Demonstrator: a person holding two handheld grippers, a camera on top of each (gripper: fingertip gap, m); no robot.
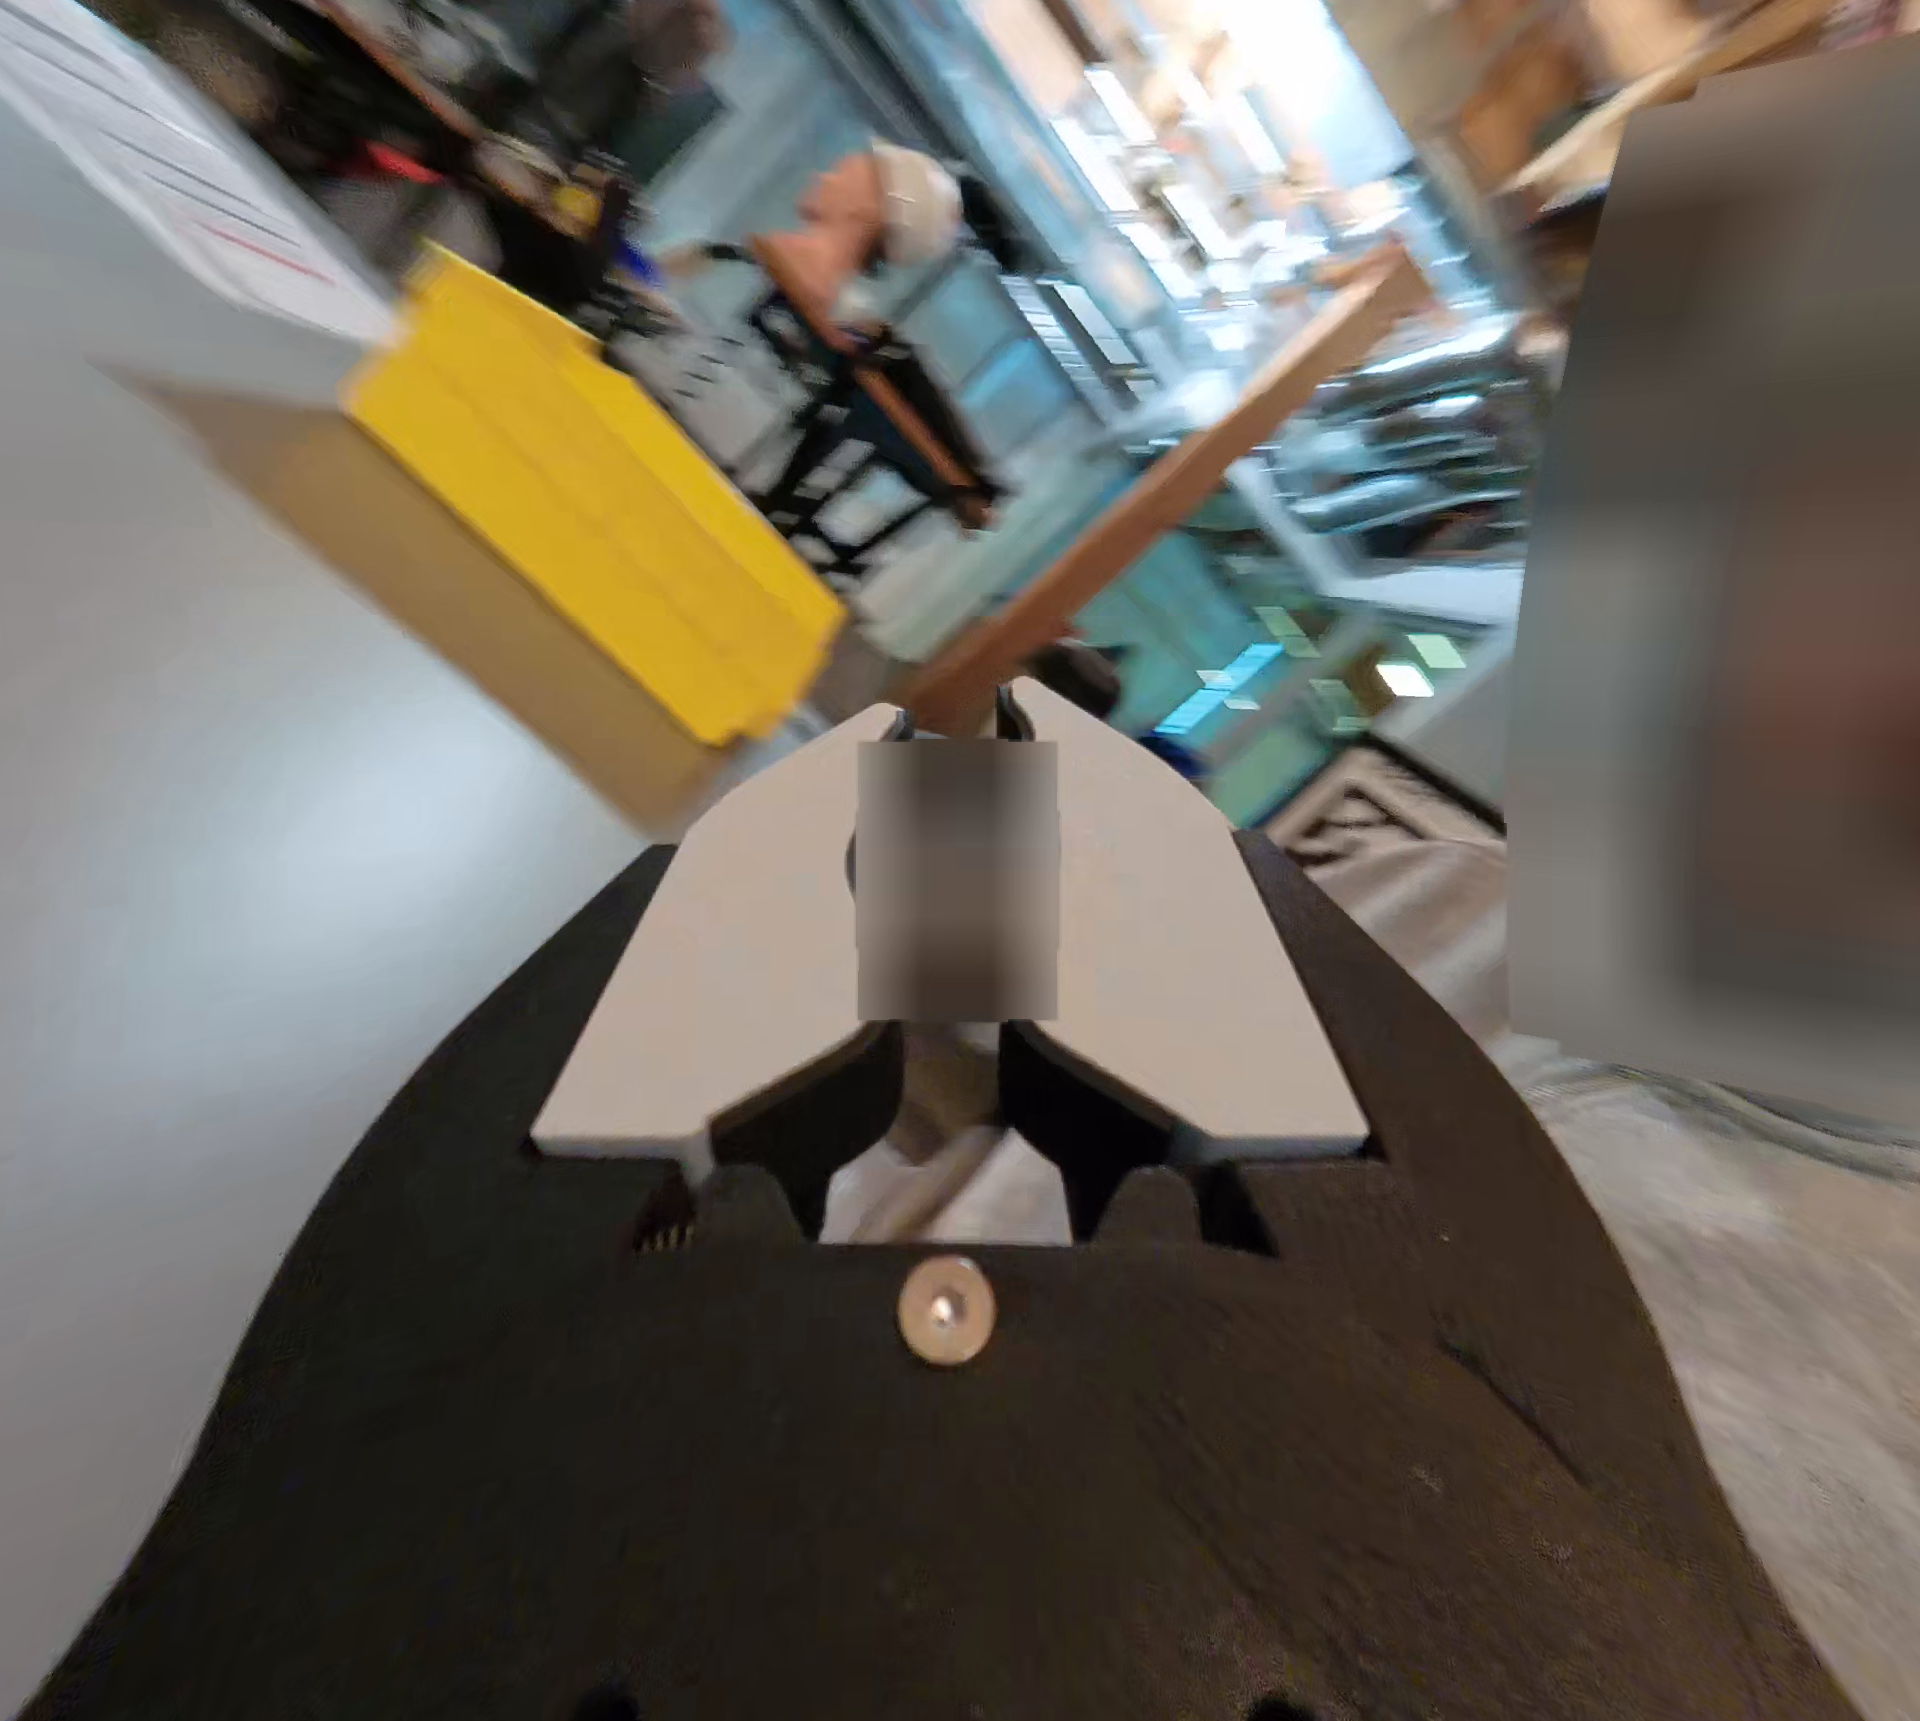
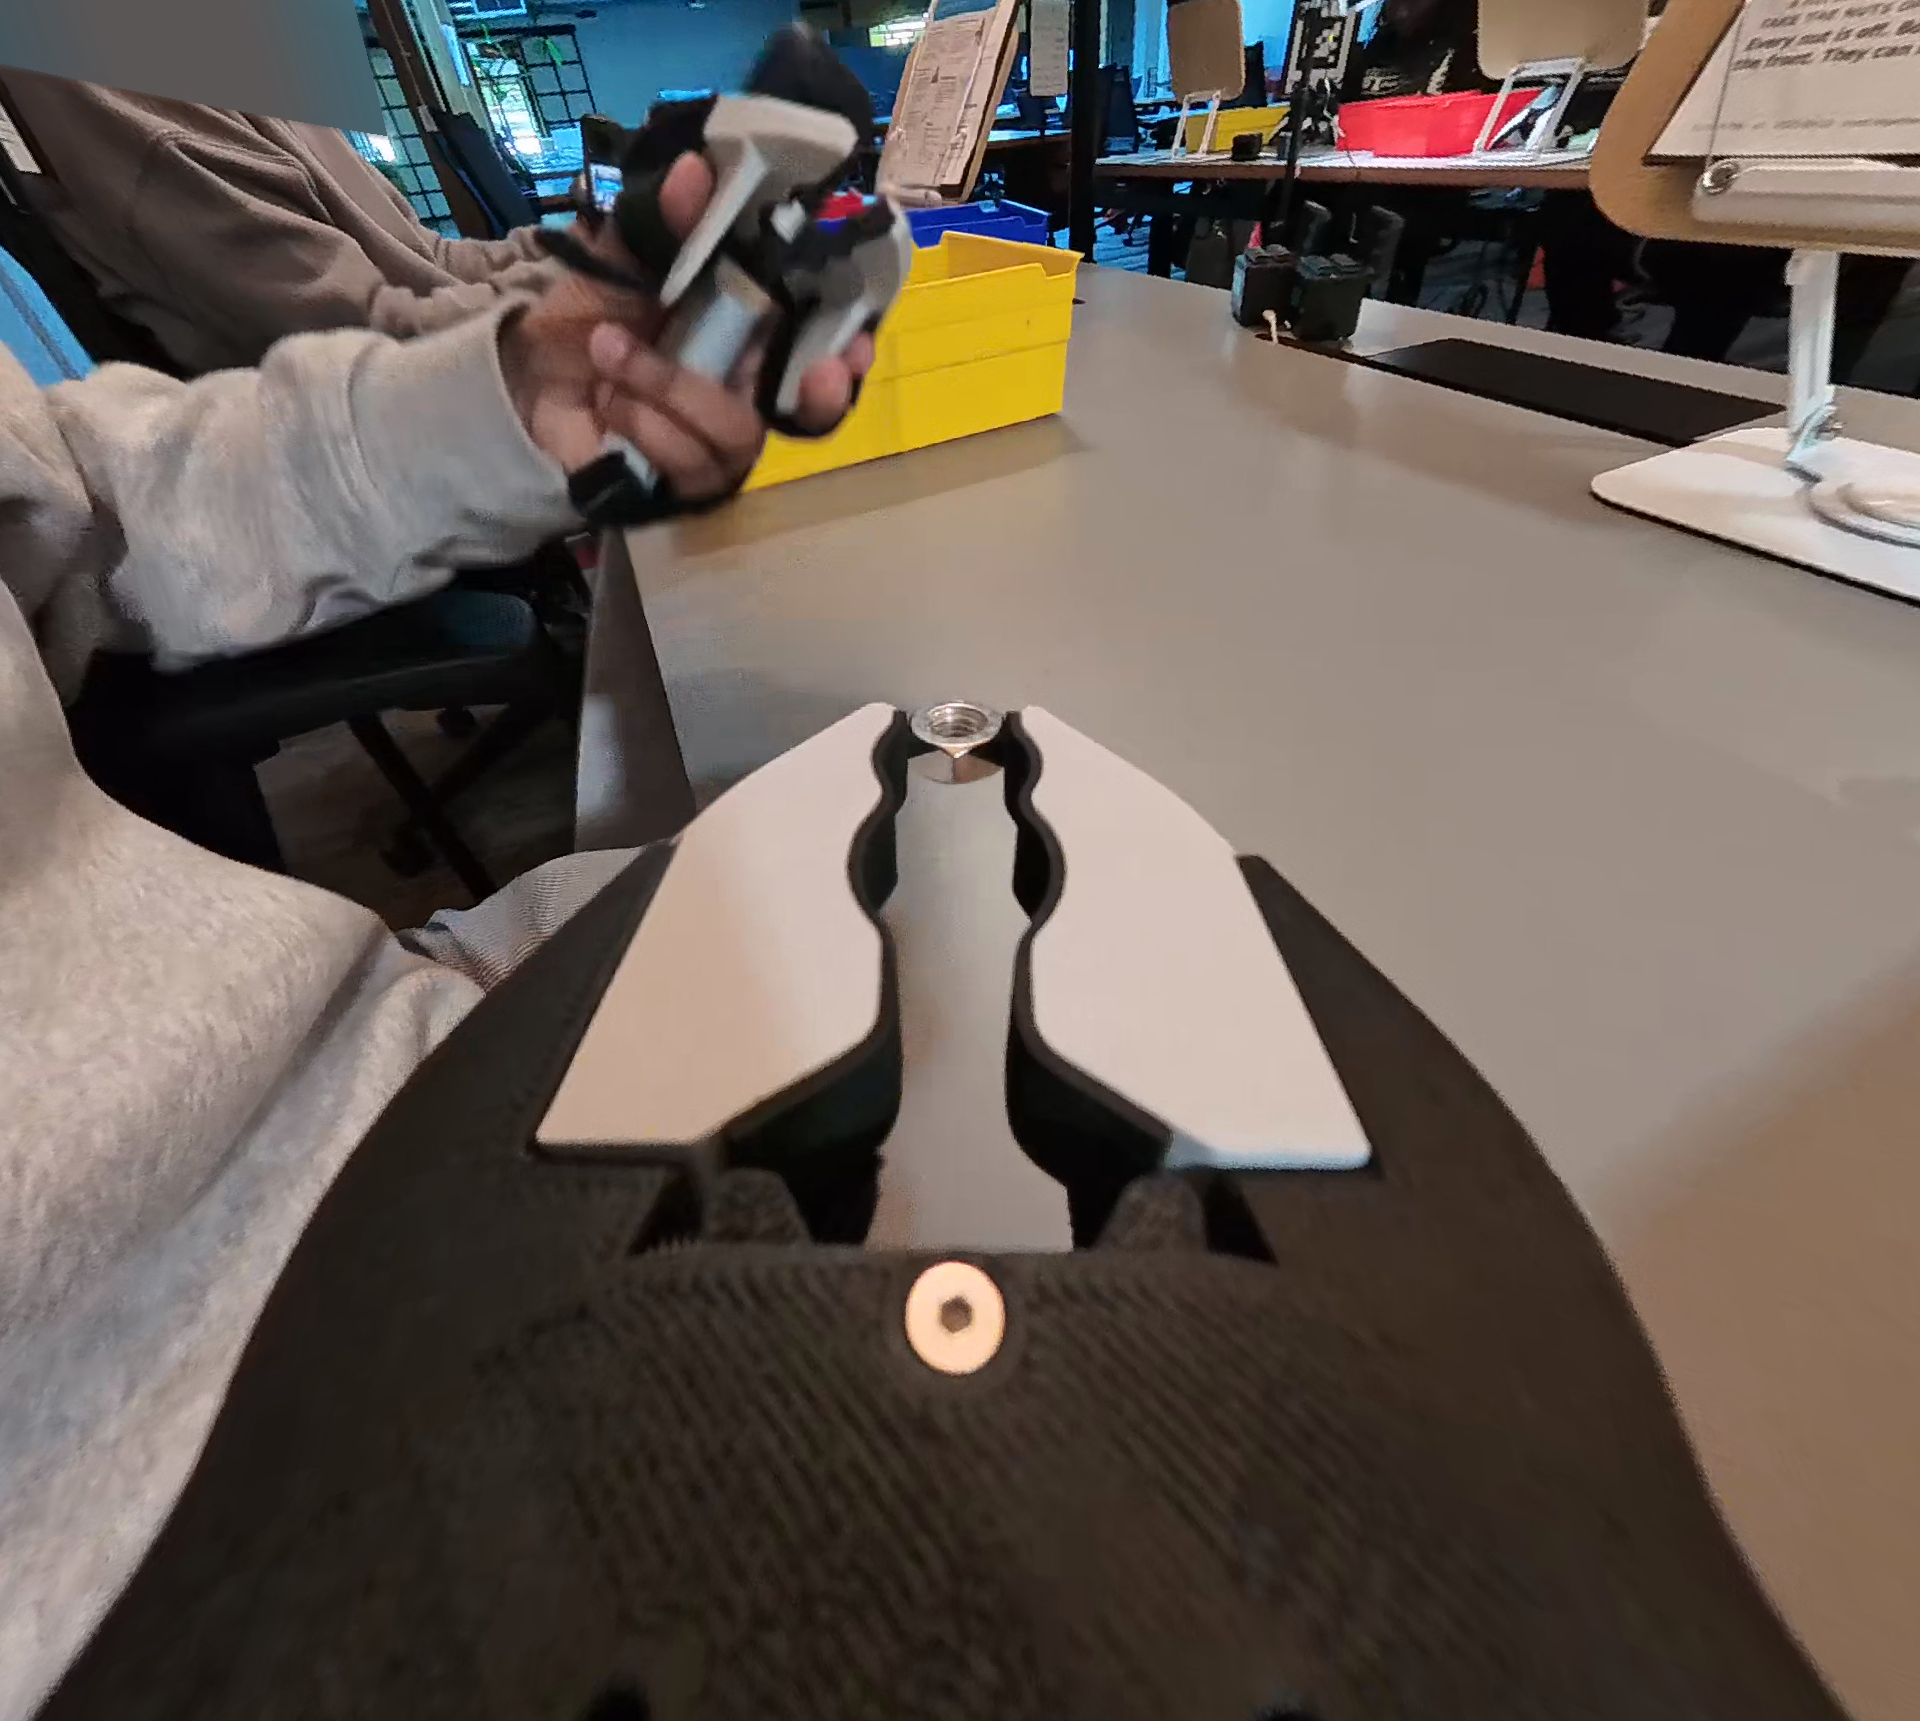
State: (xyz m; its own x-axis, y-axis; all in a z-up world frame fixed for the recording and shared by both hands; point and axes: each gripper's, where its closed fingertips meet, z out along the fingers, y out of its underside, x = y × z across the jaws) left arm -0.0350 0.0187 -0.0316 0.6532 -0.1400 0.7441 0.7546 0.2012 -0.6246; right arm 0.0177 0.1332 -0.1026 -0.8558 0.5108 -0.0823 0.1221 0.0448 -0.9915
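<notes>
Nut (image 2: 956, 739) between right gripper (image 2: 958, 736) fingertips, above table (image 2: 1351, 684); bin (image 2: 966, 362) on table far left; stand (image 2: 1766, 487) far right.

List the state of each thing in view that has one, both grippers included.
right gripper: jaws shut on the hex nut, above the table.
hex nut: pinched at the tips, threaded hole facing up.
left gripper: raised and tilted, blurred; jaws close together, anything between them is hidden by a mosaic patch.
yellow bin: upright on the grey table, open-topped; contents not visible.
document stand: upright on the table.
</notes>
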